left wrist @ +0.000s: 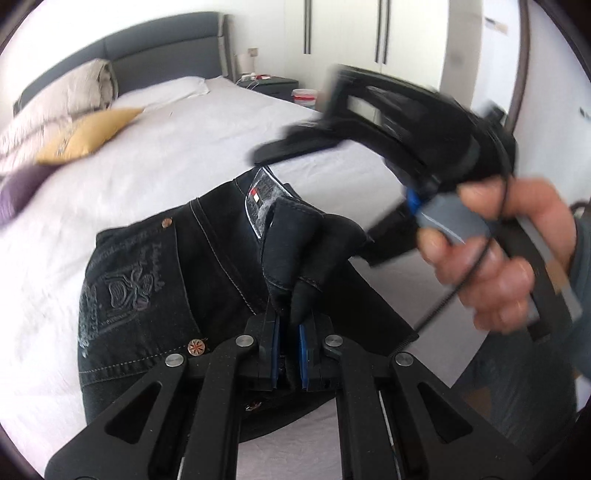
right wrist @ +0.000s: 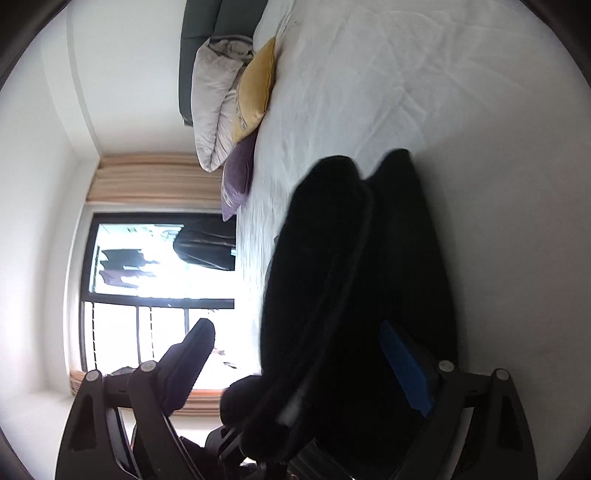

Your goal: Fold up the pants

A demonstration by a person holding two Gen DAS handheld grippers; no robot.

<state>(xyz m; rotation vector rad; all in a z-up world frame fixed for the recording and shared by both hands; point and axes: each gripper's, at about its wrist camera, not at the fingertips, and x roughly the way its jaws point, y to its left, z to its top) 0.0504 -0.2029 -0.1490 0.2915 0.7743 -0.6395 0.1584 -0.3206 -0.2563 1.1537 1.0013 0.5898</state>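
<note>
Pinched between the left gripper's point(left wrist: 289, 332) pressed-together jaws is a bunched fold of the black pants point(left wrist: 155, 280), which lie on the bed point(left wrist: 166, 155) just short of the yellow cushion point(left wrist: 88, 134). Denim looks heavy and soft; hems or waistband suit gripping. From the right wrist, the right gripper's point(right wrist: 306, 354) jaws stand spread around dark cloth, not visibly pressing it.

yellow cushion point(left wrist: 88, 134) beside grey duvet point(left wrist: 55, 99) on white bed point(left wrist: 166, 158), near wardrobe point(left wrist: 343, 33)
</note>
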